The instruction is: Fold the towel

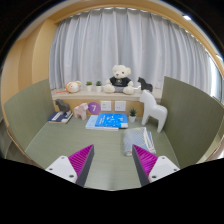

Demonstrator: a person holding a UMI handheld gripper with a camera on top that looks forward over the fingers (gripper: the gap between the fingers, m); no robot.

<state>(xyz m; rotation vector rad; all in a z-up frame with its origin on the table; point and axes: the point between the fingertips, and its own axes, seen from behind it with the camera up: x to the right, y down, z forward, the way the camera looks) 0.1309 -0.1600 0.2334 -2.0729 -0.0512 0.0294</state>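
Observation:
A pale grey towel (131,140) lies bunched on the green table (95,150), just ahead of my right finger and a little to its inner side. My gripper (112,163) is open and empty, low over the table's near part. Its magenta pads (79,160) stand wide apart with bare table between them. The towel's exact shape is hard to make out.
A blue book (107,122) lies mid-table beyond the towel. A white horse figure (152,108) stands at the right, a purple box (93,107) and dark items (61,116) at the left. A teddy bear (121,77) sits on the windowsill. Green bench backs flank the table.

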